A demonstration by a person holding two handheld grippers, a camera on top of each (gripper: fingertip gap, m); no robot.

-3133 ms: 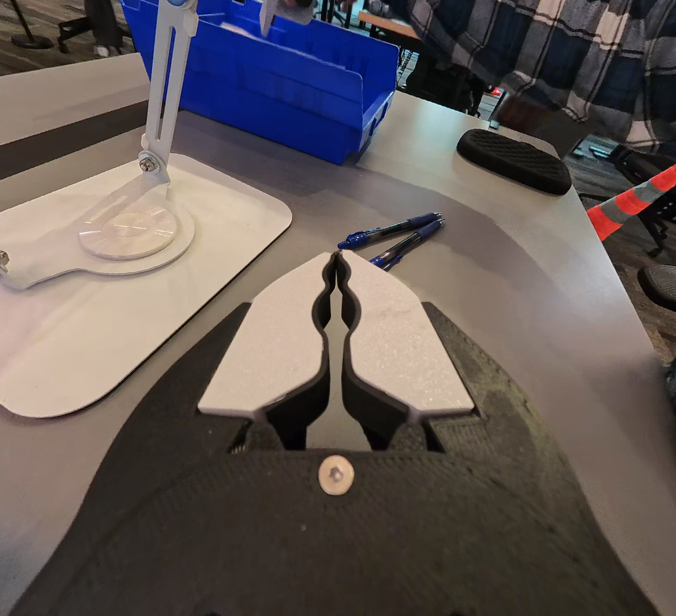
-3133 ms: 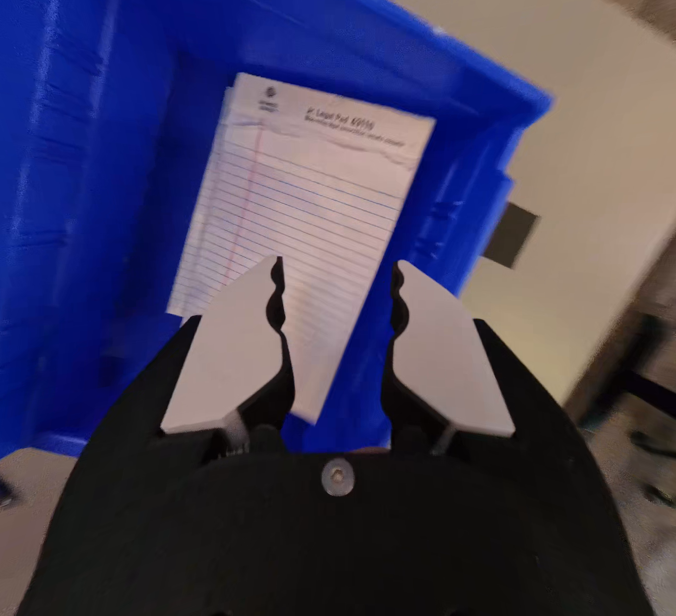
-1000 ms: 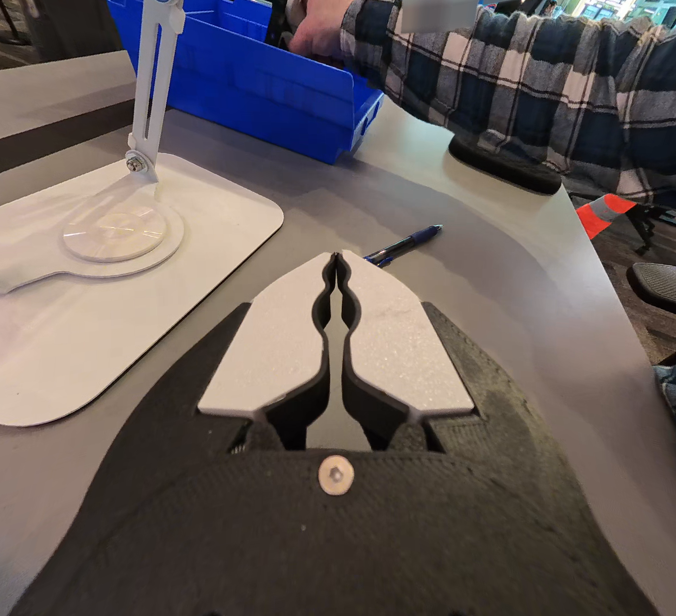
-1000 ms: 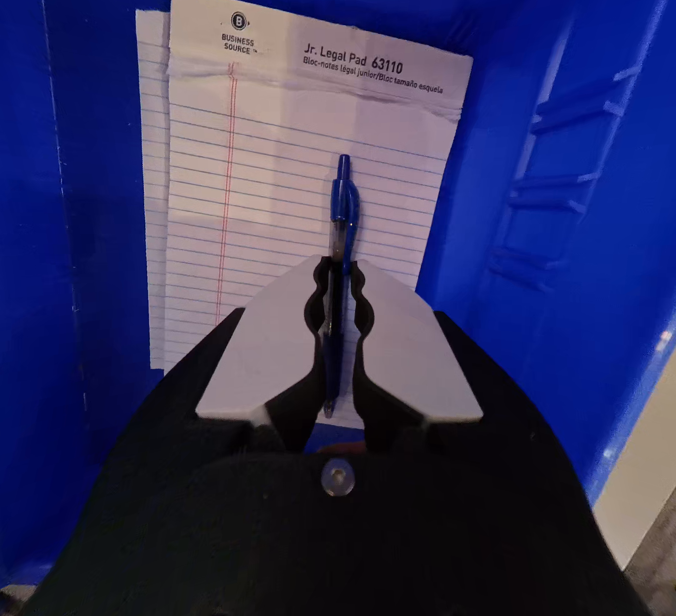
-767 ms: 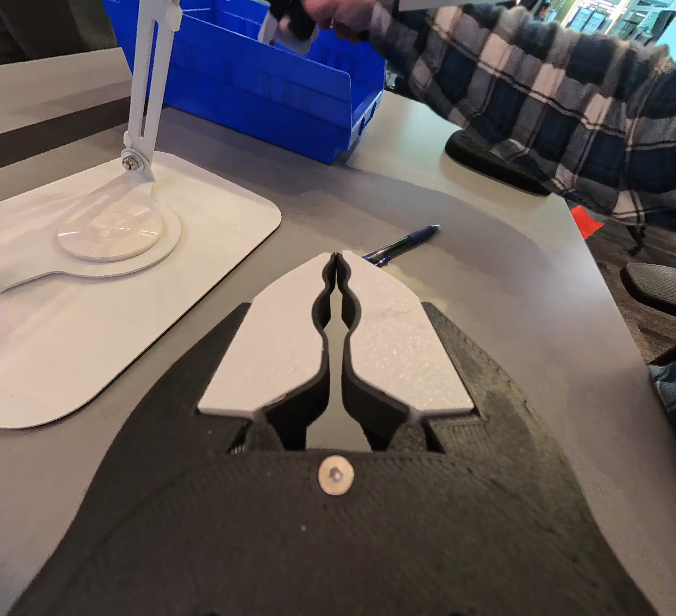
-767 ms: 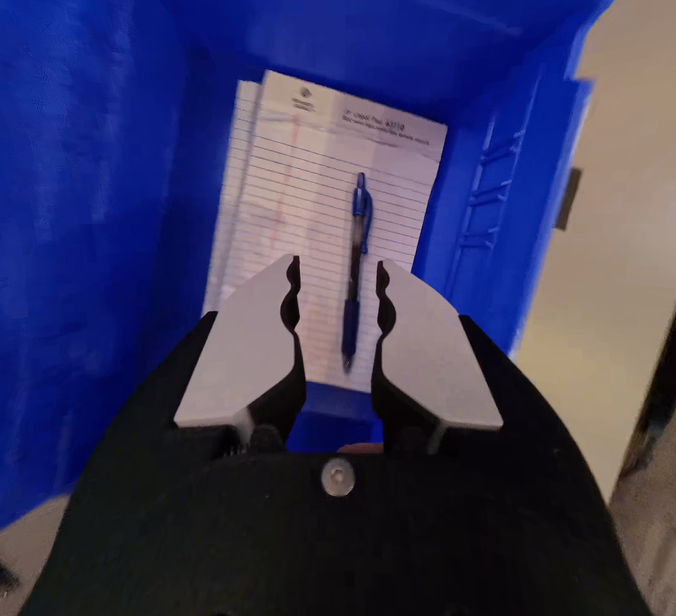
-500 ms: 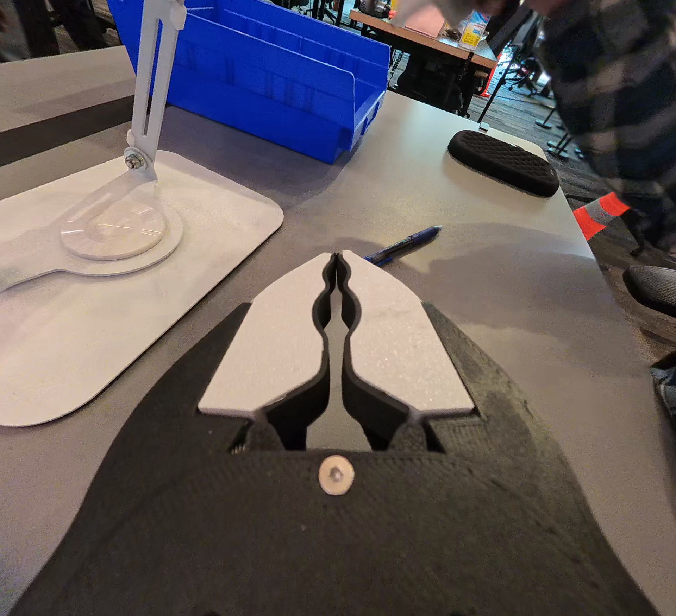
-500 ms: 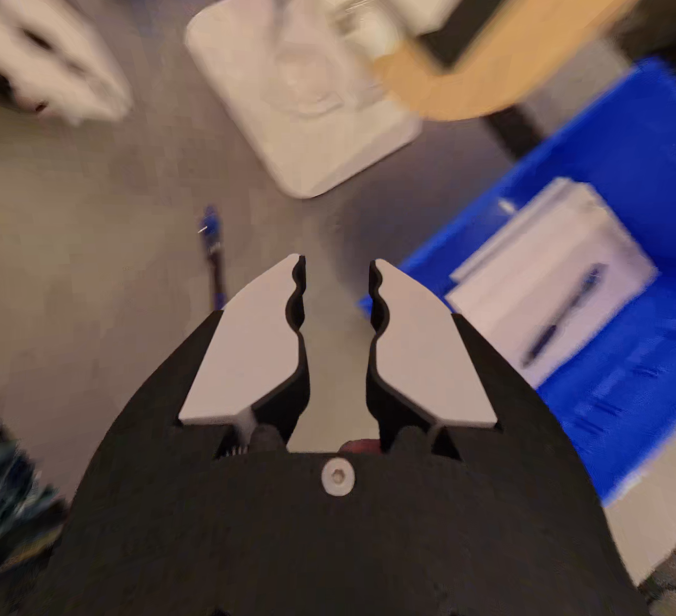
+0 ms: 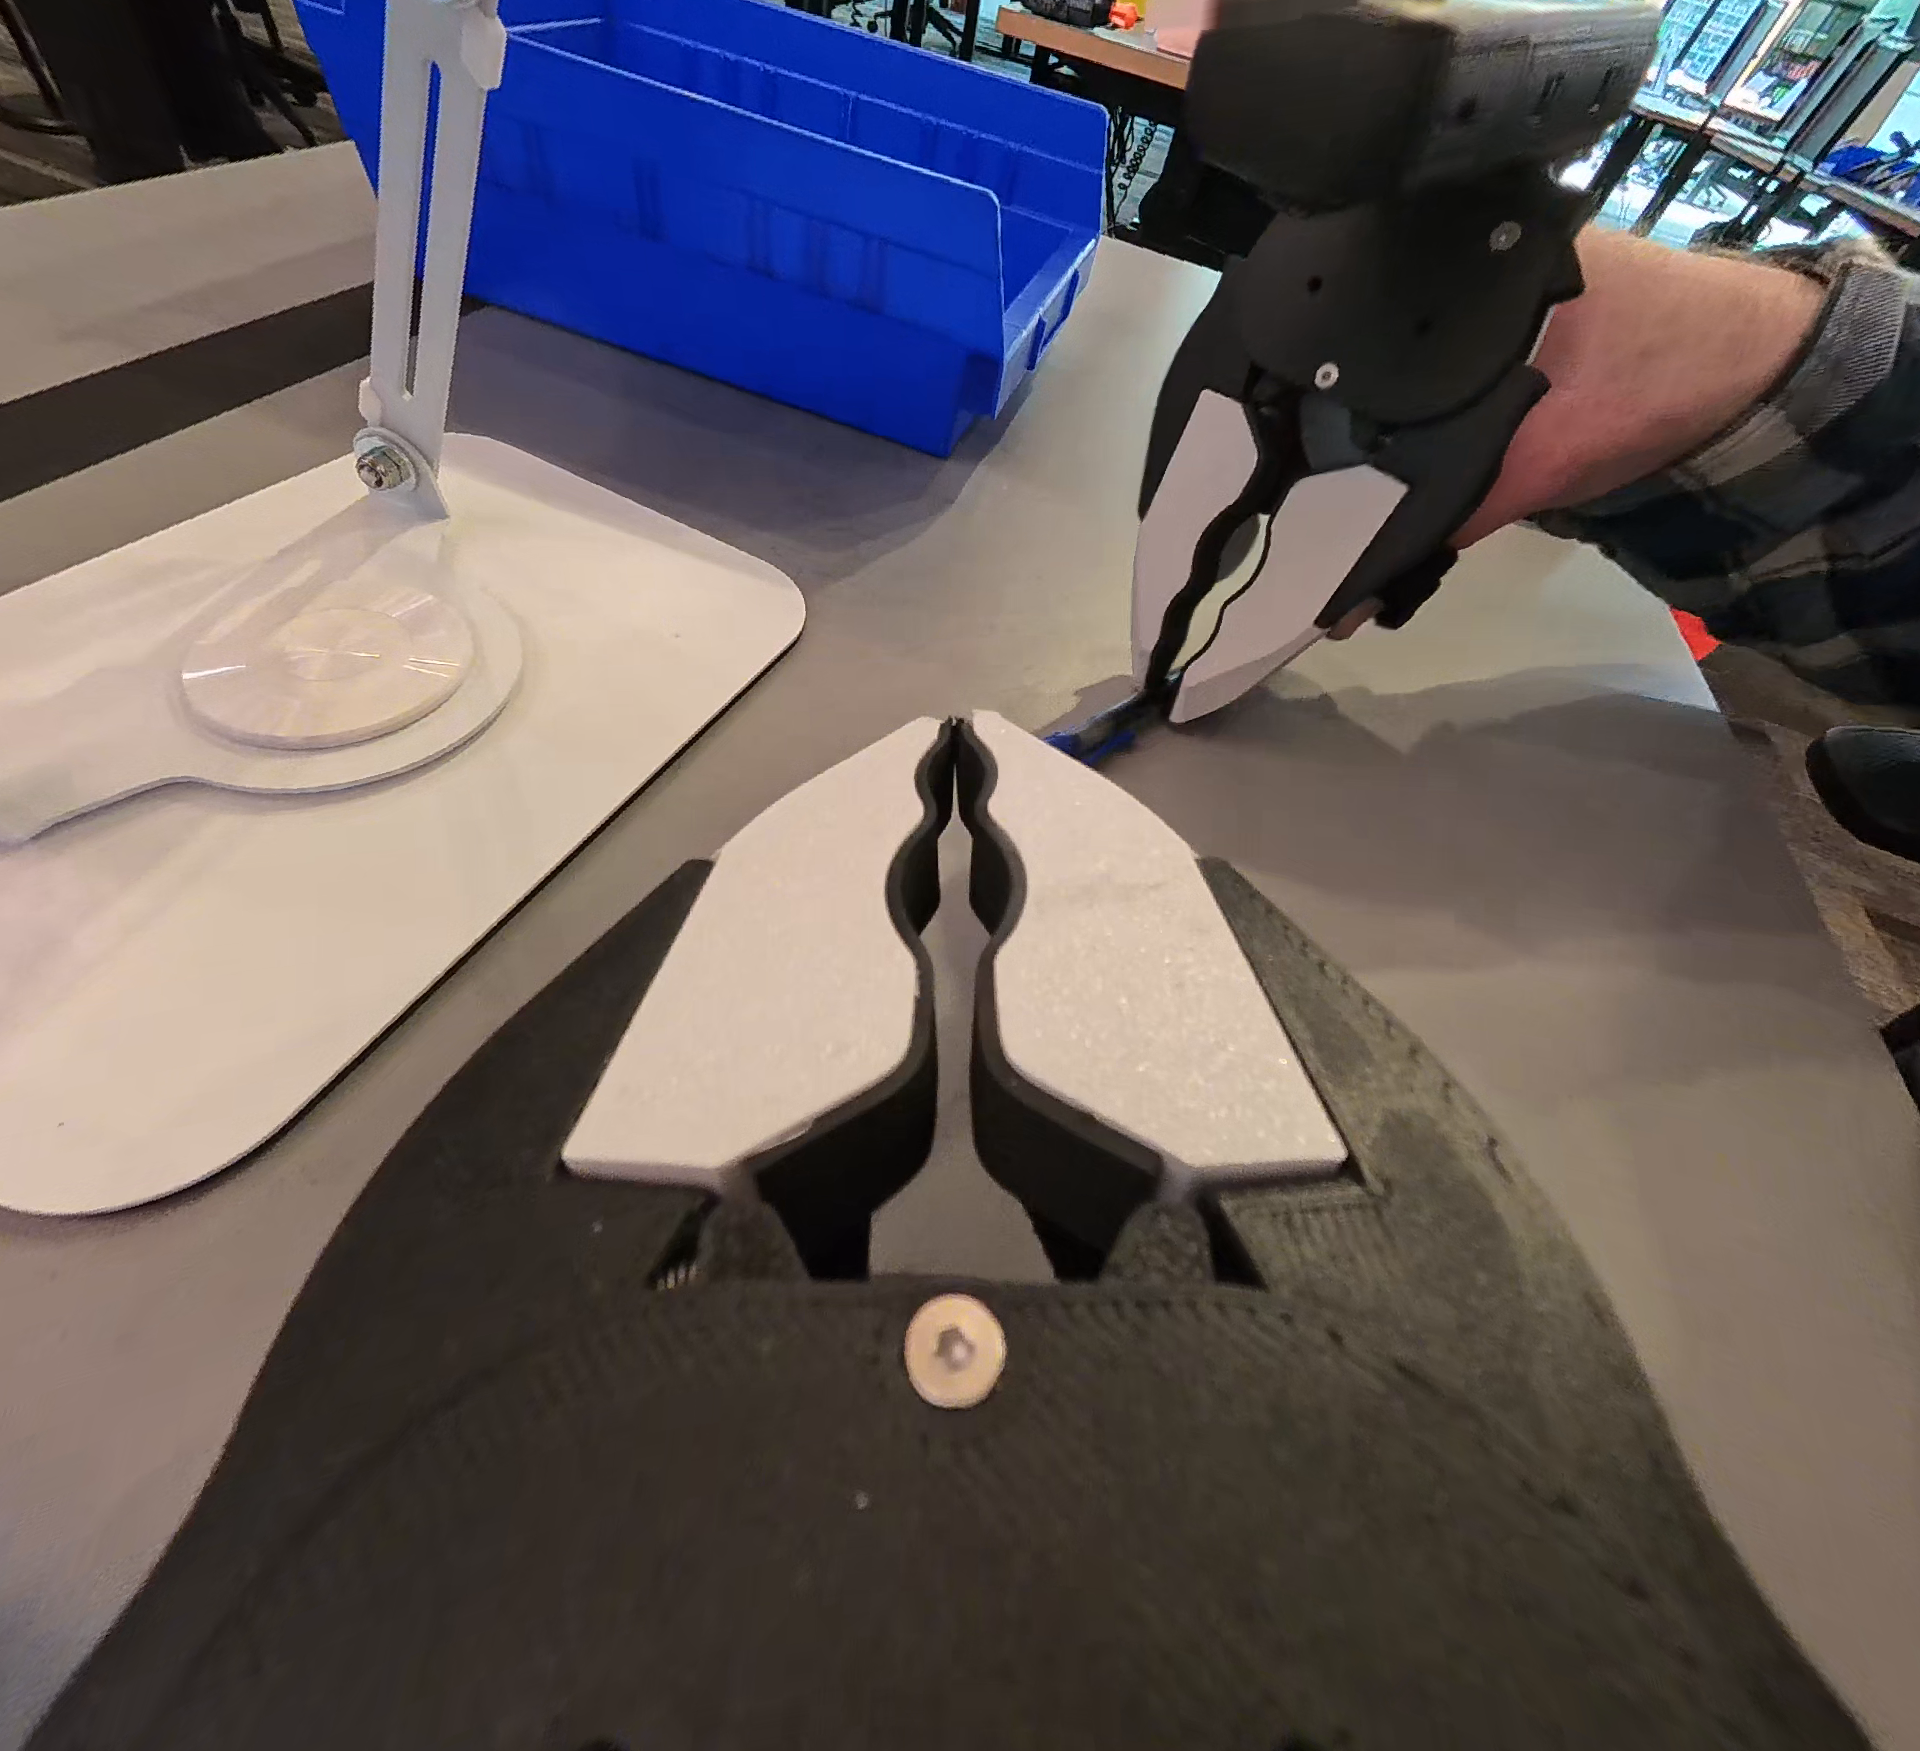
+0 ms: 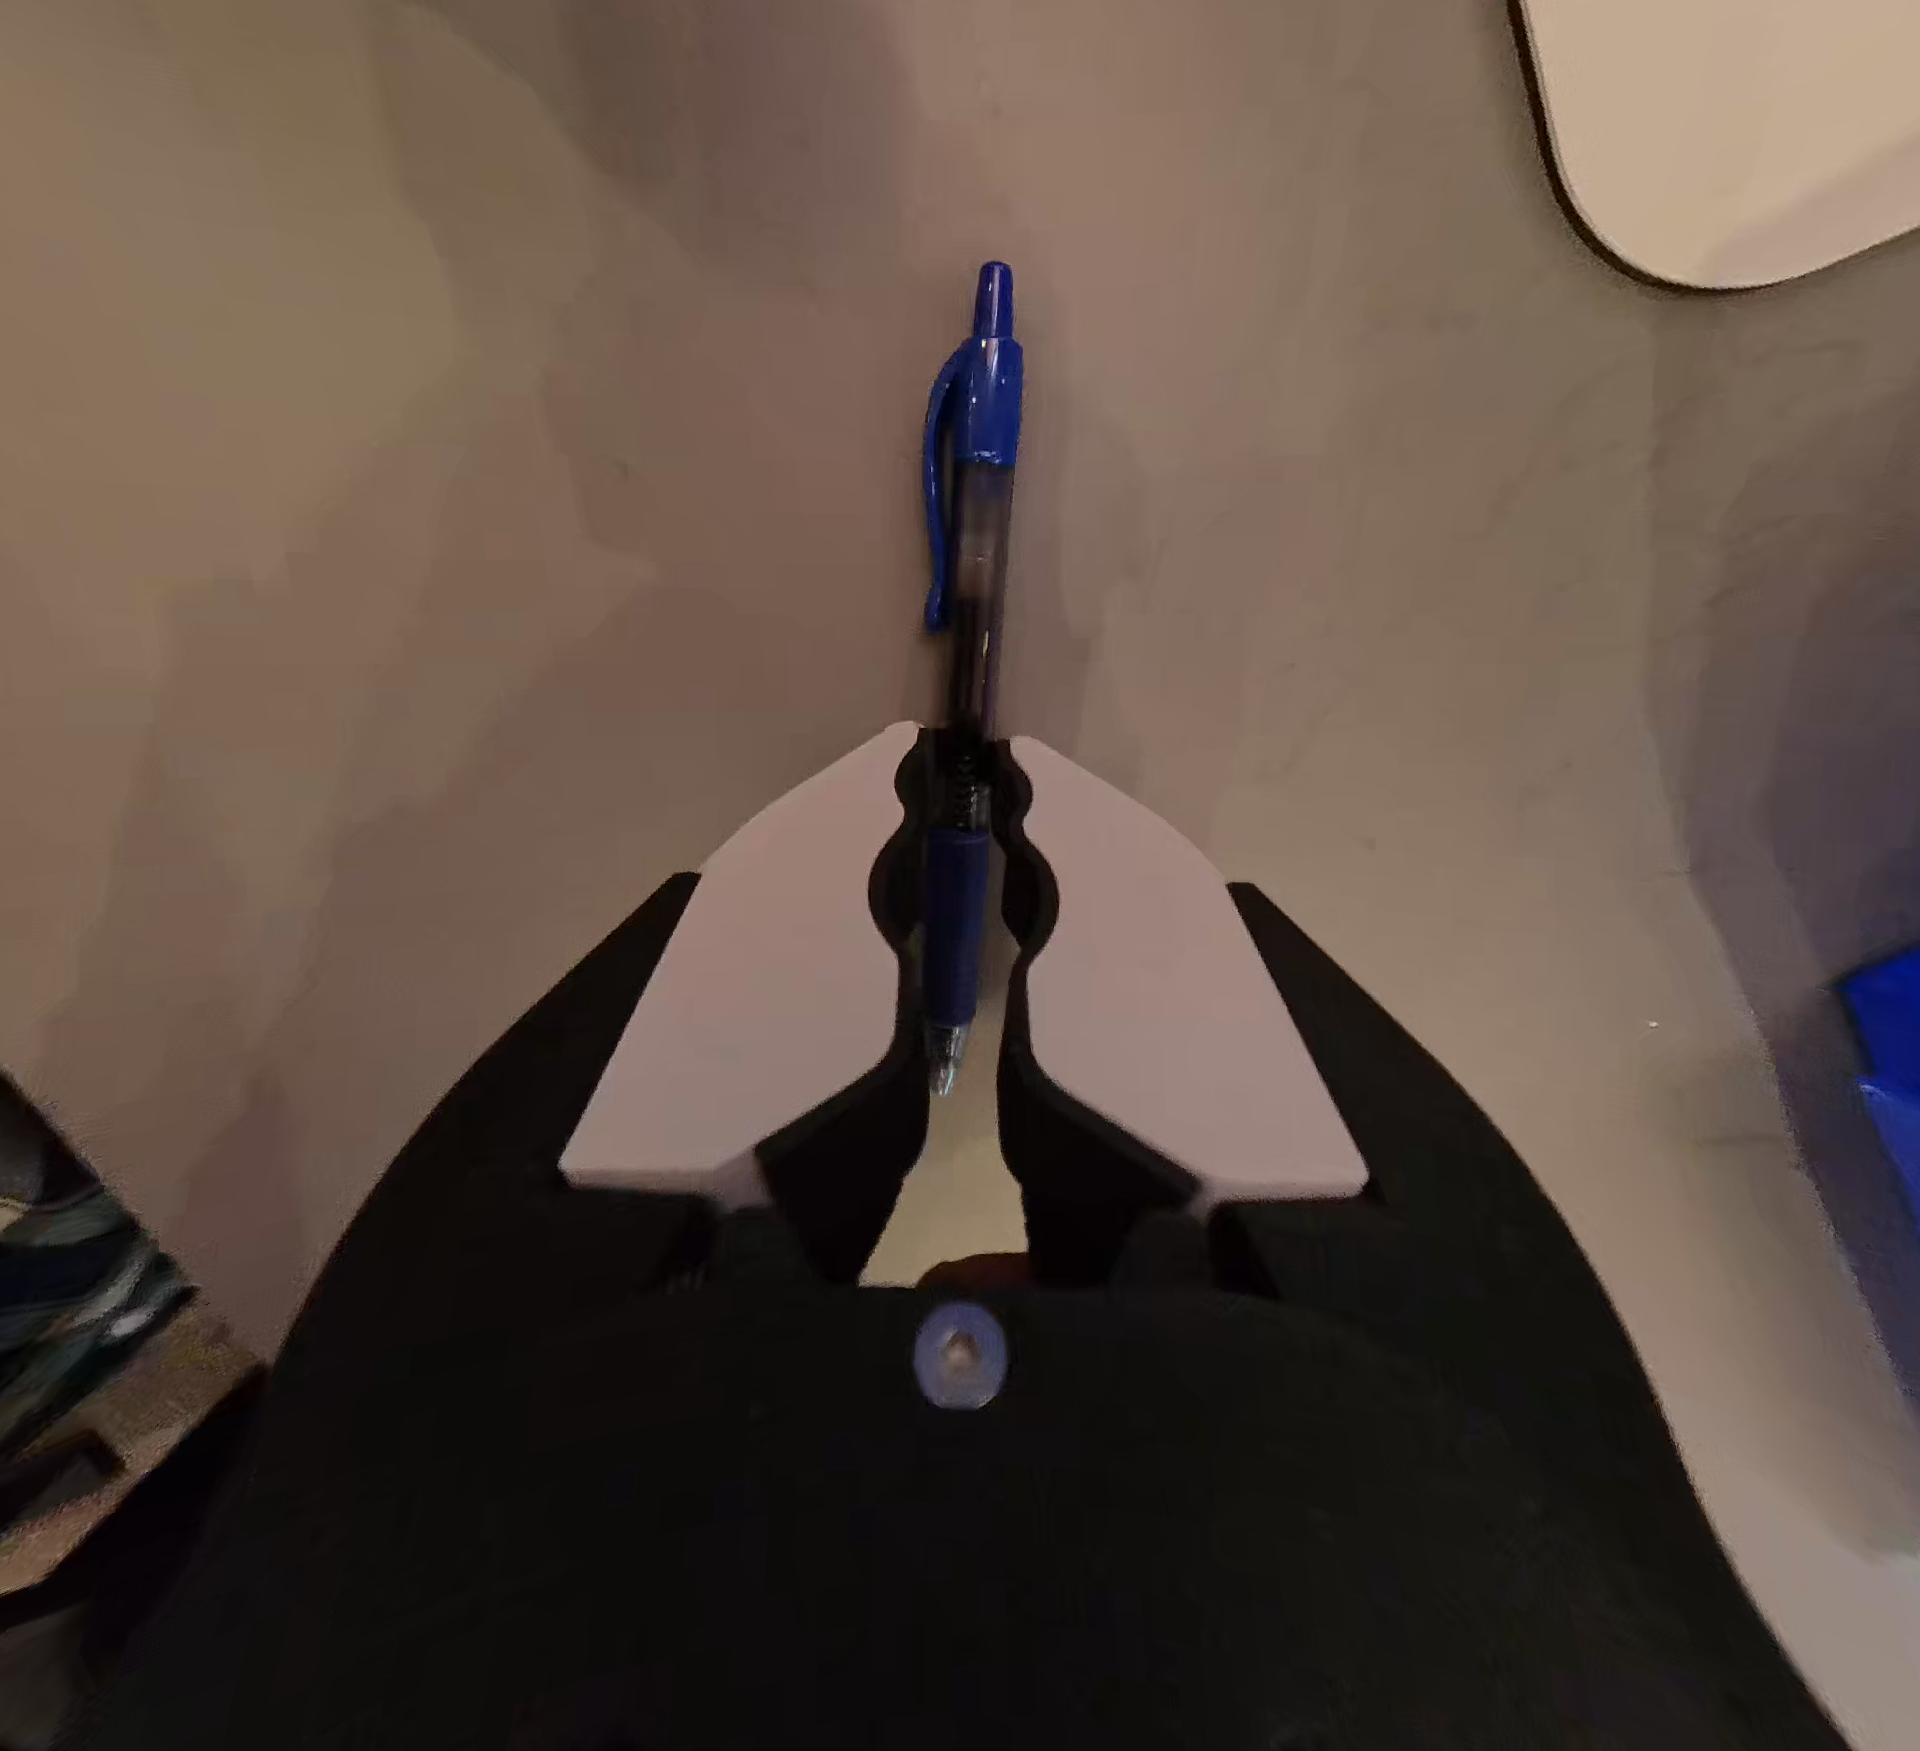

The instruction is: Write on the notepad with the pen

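Only the right wrist view shows the right gripper (image 10: 961,751) clamped on the blue pen (image 10: 977,558), clip end lying ahead of its tips on the grey table (image 10: 416,351); only the left wrist view shows the blue bin (image 9: 790,247) beyond the left gripper (image 9: 954,727), tips together on nothing, a white stand base (image 9: 312,766) to its left, office desks far behind; the notepad shows in neither.

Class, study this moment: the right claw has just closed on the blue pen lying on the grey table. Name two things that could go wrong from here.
1. The pen lies along the right claw, its writing tip pointing back toward the claw's body, so it probably needs re-gripping before it can write.
2. The fingertips touch the table; lifting may scrape or let the pen pivot.
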